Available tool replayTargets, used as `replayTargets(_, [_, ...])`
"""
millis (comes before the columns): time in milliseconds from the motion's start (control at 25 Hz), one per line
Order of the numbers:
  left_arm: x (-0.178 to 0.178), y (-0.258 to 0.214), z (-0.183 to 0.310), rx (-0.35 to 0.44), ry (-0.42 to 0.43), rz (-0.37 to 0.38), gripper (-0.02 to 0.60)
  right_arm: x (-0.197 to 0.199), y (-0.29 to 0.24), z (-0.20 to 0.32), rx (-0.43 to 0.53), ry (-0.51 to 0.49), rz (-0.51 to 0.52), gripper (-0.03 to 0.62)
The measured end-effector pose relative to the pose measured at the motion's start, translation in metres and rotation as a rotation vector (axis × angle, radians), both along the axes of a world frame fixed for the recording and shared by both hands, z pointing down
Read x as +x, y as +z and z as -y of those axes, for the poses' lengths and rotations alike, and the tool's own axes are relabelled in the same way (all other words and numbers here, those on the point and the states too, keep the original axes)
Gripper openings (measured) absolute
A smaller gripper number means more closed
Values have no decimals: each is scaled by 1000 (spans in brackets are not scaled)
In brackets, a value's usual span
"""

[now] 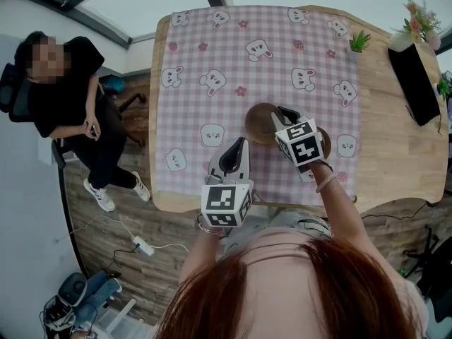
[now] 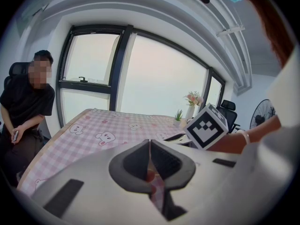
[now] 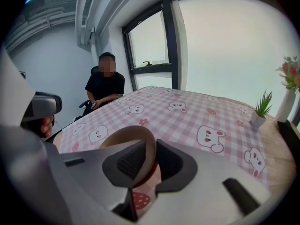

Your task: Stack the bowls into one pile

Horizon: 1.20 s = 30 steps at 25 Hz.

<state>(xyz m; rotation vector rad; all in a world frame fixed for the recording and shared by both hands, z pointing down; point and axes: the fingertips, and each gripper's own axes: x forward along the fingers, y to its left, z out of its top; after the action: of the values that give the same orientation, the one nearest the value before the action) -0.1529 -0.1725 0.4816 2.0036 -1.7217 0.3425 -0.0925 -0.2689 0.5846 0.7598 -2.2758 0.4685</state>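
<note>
A brown bowl sits on the pink checked cloth near the table's middle. My right gripper is shut on its near right rim. In the right gripper view the tan rim of the bowl runs between the two dark pads of the right gripper. A brown curved edge peeks out beside the right marker cube; I cannot tell whether it is another bowl. My left gripper hovers over the cloth's front edge, left of the bowl, shut and empty. The left gripper has its pads pressed together.
A person in black sits at the table's left end. A small potted plant, a flower vase and a long black object stand on the bare wood at the right. The table's front edge is close below both grippers.
</note>
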Motion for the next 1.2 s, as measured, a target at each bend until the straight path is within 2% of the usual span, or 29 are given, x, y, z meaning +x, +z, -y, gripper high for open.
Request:
replayTargets(400, [2, -11, 2, -5, 4, 14, 15, 8, -12, 5, 2, 24, 12, 77])
replayTargets(680, [-7, -12, -6, 22, 14, 6, 15, 6, -23, 1, 54, 53, 27, 75])
replayTargets(1200, [-4, -25, -19, 67, 63, 8, 15, 24, -44, -22, 103, 115, 30, 31])
